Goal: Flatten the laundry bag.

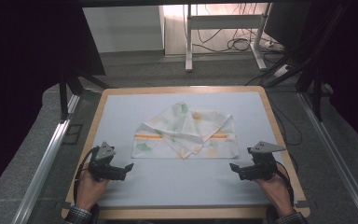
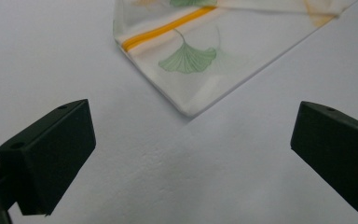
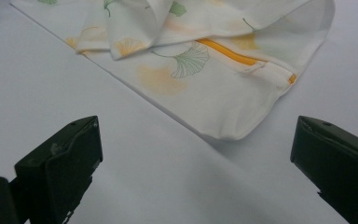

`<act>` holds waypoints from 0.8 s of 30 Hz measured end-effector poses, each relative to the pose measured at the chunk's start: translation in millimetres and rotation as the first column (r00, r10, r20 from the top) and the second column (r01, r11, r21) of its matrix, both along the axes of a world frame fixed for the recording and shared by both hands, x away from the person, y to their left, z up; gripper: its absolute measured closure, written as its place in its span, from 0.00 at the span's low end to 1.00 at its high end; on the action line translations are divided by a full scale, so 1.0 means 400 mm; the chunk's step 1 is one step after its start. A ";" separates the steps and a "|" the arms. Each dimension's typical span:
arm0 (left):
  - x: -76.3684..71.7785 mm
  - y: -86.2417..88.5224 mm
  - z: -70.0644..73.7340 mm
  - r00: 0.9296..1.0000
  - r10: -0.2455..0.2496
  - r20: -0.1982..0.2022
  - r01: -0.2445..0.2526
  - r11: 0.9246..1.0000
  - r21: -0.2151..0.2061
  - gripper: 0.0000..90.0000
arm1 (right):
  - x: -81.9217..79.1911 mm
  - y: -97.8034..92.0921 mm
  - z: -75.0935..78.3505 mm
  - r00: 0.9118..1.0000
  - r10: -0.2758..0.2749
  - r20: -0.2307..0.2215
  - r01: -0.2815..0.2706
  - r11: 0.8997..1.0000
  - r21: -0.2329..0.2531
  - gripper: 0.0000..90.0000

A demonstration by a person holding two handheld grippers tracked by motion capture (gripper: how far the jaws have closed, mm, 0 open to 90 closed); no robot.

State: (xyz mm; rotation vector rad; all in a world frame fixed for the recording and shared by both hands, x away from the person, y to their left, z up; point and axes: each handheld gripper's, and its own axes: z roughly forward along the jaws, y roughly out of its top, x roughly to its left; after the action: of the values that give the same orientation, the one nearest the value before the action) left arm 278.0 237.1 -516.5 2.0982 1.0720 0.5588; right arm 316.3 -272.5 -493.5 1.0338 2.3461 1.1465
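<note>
The high view is dim overall, with the room's left and right sides sunk in near black. The brightest patch is the far floor past the table [image 1: 121, 196], where light falls by a white desk frame [image 1: 223, 21]. The tabletop is evenly lit, with soft, faint shadows under the cloth [image 1: 186, 130]. That picture is slightly soft and grainy. In both gripper views the light is flat and bright, the cloth is fairly sharp, and the black jaws near the lens are blurred.
</note>
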 end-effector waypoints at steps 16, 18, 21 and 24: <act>0.010 -0.007 -0.006 0.999 0.034 -0.034 -0.033 0.999 0.029 0.00 | 0.008 0.005 -0.008 0.999 0.019 -0.037 -0.020 1.000 -0.018 0.05; 0.010 -0.010 -0.006 0.999 0.035 -0.031 -0.033 0.999 0.041 0.01 | 0.009 0.006 -0.008 0.999 0.018 -0.036 -0.019 1.000 -0.019 0.05; 0.010 -0.010 -0.005 0.999 0.034 -0.028 -0.033 0.998 0.057 0.00 | 0.010 0.005 -0.010 0.999 0.014 -0.040 -0.015 1.000 -0.019 0.05; 0.013 -0.010 -0.006 0.999 0.038 -0.033 -0.035 0.997 0.066 0.00 | 0.012 0.004 -0.011 0.999 0.014 -0.040 -0.015 1.000 -0.023 0.05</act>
State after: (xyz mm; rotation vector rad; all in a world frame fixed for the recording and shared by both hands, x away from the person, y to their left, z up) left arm 283.2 233.1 -519.1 2.1555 1.1270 0.5854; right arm 321.3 -271.1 -497.7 1.0422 2.3961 1.1108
